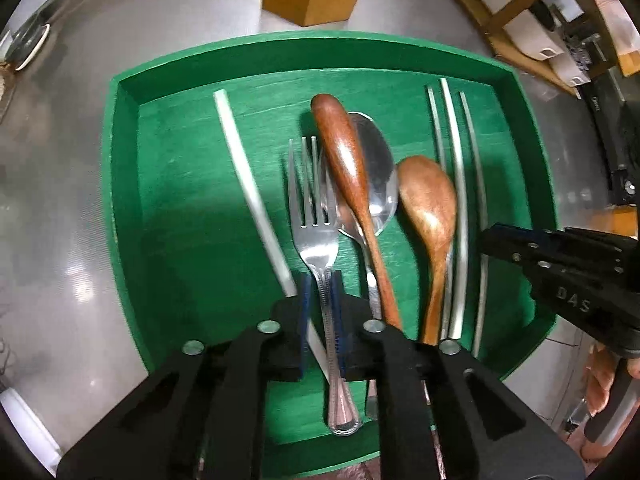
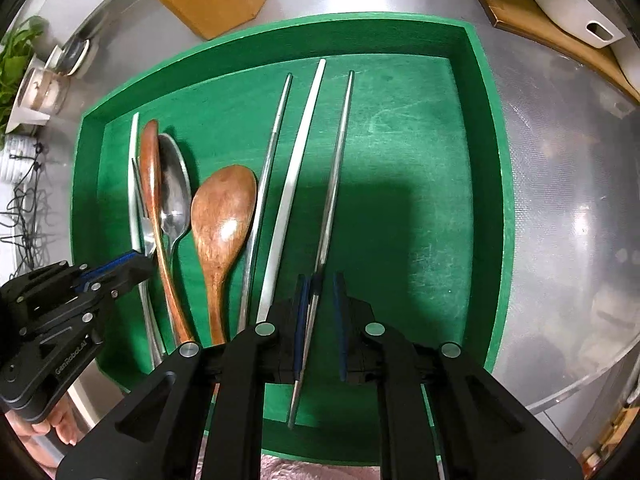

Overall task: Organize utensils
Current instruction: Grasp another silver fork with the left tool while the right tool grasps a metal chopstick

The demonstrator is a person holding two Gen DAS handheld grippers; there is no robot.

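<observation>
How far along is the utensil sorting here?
Midway, it seems. The chopsticks already lie roughly parallel in the green tray. The left gripper is shut on the fork; the right gripper straddles one chopstick. Still piled: the wooden spoons over the metal spoon.

Raised lettering "DAS" stands on the black body of the right gripper [image 1: 496, 246], seen at the right edge of the left wrist view; the letters lie along the housing behind its fingers, and whether further letters follow cannot be told. In the right wrist view, the marking "GenRobot.AI" runs along the black side plate of the left gripper [image 2: 136, 264], at the lower left, printed in small pale characters tilted upward to the right. A dark object at the far right of the left wrist view carries a short pale word, too small and blurred to read. No other text, number or sign is legible.
</observation>
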